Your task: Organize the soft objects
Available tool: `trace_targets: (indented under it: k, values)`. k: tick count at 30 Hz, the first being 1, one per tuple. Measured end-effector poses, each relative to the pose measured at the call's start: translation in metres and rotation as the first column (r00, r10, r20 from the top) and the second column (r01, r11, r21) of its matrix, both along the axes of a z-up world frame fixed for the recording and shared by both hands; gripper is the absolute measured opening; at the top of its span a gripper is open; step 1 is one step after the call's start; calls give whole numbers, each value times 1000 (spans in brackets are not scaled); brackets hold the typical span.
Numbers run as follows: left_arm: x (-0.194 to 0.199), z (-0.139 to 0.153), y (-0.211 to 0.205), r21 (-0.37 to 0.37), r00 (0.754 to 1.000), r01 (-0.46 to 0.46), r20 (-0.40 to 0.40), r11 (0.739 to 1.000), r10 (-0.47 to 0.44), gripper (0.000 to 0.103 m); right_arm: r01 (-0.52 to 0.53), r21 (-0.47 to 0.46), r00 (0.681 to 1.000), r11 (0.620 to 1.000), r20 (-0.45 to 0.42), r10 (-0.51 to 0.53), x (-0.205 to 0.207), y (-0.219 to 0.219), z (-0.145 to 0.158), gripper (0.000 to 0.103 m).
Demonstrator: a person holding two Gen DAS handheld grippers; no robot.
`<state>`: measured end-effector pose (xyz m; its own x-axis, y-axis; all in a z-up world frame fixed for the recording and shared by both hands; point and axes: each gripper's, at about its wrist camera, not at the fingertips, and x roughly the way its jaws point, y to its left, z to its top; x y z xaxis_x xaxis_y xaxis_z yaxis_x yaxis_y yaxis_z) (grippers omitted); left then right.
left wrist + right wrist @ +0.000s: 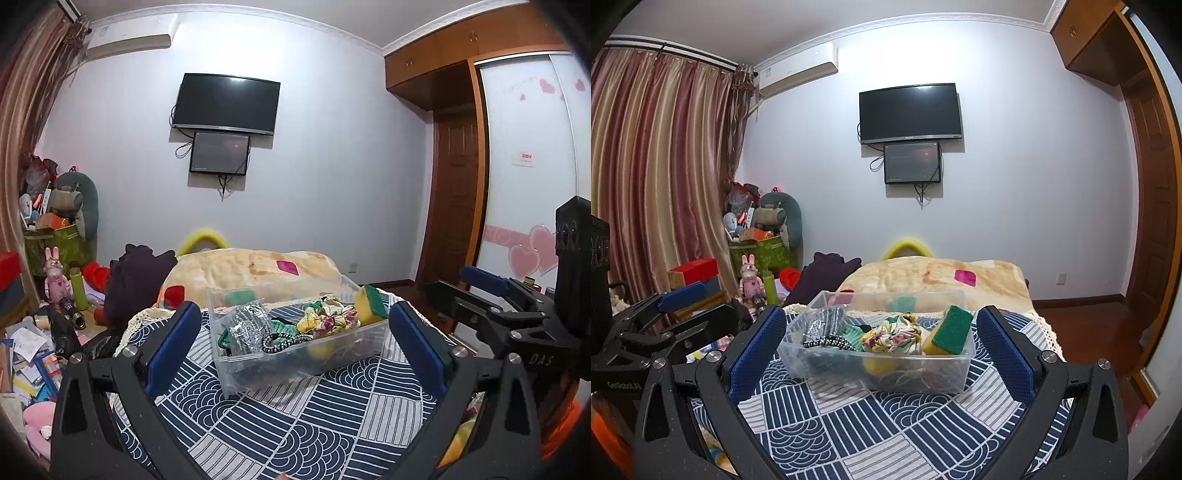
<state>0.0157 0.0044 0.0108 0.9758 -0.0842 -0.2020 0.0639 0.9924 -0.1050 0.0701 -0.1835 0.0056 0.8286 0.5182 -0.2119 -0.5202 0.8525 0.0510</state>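
Note:
A clear plastic box (236, 373) (820, 363) stands on the blue patterned cloth. Inside lie a yellow-green sponge (371, 304) (951, 328), a floral scrunchie (327, 317) (892, 336), a silver mesh scrubber (247, 323) (822, 323), a black-white hair tie (284, 340) (827, 343) and green fabric (851, 328). My left gripper (295, 339) is open and empty, just short of the box. My right gripper (882, 343) is open and empty, its fingers either side of the box's near end. The right gripper shows at the right of the left wrist view (491, 291).
The cloth covers a round table (295, 424) (886, 424). Behind it lie a folded beige blanket (255, 269) (934, 275) and a dark purple garment (136, 280) (827, 273). Clutter, toys and papers fill the floor at the left (33, 354). A wardrobe (532, 166) stands right.

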Motion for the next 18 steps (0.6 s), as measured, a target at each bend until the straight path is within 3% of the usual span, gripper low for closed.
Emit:
trace_targets:
  k: [18]
  values:
    - [-2,0,0,3,1000,10,0,1000,-10,103,2,-7,1000,1000,-13,-3,4,1,-3,103]
